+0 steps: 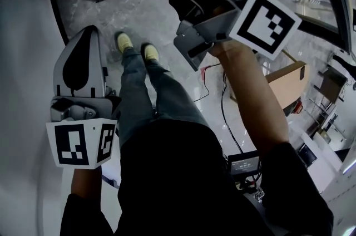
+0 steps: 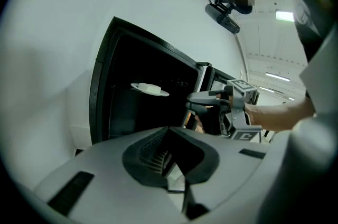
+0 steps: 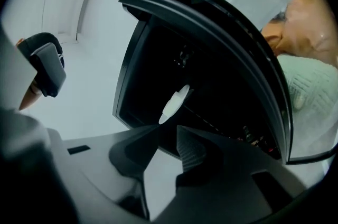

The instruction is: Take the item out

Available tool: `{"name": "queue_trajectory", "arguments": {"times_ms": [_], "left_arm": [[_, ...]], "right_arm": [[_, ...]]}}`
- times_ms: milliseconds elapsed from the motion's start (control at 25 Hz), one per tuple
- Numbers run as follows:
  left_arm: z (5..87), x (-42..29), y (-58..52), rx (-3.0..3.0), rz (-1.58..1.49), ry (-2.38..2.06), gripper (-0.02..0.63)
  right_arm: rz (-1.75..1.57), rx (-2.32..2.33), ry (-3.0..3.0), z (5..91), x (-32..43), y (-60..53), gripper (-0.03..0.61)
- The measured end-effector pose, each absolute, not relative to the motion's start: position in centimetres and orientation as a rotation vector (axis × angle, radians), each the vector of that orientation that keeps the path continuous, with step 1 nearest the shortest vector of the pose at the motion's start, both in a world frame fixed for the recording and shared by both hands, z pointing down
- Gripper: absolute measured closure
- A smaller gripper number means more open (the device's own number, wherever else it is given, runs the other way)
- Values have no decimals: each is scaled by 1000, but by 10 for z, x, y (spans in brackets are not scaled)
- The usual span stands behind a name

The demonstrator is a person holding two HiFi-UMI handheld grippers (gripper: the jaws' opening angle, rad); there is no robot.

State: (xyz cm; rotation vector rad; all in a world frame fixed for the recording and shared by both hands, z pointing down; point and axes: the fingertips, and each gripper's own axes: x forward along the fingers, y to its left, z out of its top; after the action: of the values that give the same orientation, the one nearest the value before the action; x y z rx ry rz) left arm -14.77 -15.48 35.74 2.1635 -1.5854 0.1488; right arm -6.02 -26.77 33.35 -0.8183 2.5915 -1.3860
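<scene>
Right, the flat white plate w/ a pale block on it (image 3: pixel 175 103) sits on a shelf inside the black open-fronted cabinet (image 2: pixel 100 92), straight ahead of your right gripper (image 3: pixel 169 130). That gripper's nearer, held up at the opening, jaws partway apart & empty. Your left gripper (image 2: pixel 169 132) hangs back, jaws together on nothing.

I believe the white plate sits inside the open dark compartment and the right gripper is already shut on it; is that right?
Not quite: the right gripper view shows the right gripper open, apart from the white plate. The plate does sit inside the open dark compartment.
</scene>
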Motion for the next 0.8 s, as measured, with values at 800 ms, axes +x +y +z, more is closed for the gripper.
{"name": "queue_trajectory", "arguments": {"times_ms": [800], "left_arm": [[369,-179,-196,2149,133,-1614,604]], "right_arm": [[-1564,-816,2424,346,-101,-315,411]]}}
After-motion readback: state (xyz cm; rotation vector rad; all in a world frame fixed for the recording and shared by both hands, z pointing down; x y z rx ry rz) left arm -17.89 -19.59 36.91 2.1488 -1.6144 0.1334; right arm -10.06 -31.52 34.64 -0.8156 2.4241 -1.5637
